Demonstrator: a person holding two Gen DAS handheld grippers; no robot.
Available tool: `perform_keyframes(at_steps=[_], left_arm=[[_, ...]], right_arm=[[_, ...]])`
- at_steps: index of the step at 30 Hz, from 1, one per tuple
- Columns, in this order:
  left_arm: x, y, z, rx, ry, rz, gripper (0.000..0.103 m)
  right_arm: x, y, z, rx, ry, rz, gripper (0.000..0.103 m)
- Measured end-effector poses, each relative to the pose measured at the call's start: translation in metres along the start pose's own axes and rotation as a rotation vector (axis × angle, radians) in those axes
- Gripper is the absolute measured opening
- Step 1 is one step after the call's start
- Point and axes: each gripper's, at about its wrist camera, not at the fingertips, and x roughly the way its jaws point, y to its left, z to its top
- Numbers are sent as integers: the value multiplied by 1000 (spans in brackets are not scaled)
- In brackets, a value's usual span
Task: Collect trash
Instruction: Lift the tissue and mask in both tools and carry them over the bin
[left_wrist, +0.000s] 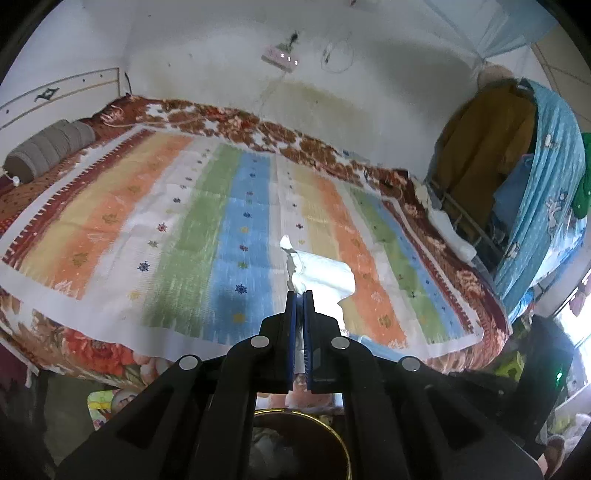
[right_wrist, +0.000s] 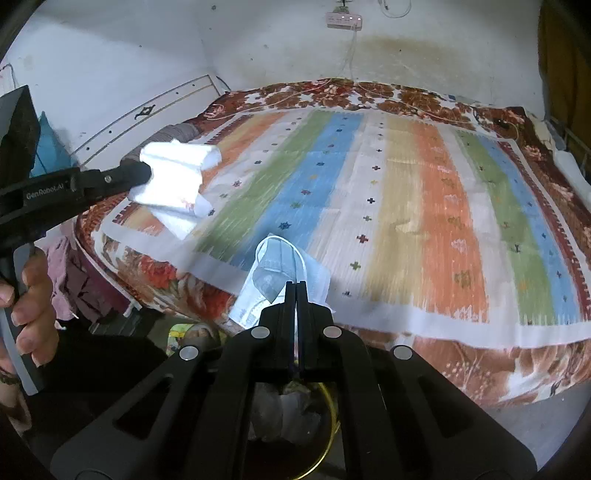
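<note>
Striped bedding covers the bed up to its near edge, and nothing else lies on it. Below that edge stands one gold-rimmed bin. Both grippers hang above the edge, tilted downward. Left gripper, gripped by a hand, is clamped on one white tissue. Right gripper is clamped on one pale blue face mask.

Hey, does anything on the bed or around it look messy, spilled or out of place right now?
Nothing lies loose on the striped bedspread. The left gripper is shut on a crumpled white tissue, and the right gripper is shut on a pale blue face mask. A gold-rimmed bin below already holds crumpled paper.
</note>
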Motion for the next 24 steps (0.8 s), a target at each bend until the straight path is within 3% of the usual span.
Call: perform_keyframes(at_steps=[10, 18, 24], left_arm=[[-26, -10, -43, 62, 3, 0, 3], [-14, 7, -93, -3, 168, 55, 3], [-11, 9, -116, -12, 220, 99, 3]], right_arm=[[-7, 11, -50, 16, 41, 3, 0], [-7, 29, -85, -17, 88, 15, 0], [3, 36, -105, -19, 150, 12, 0]])
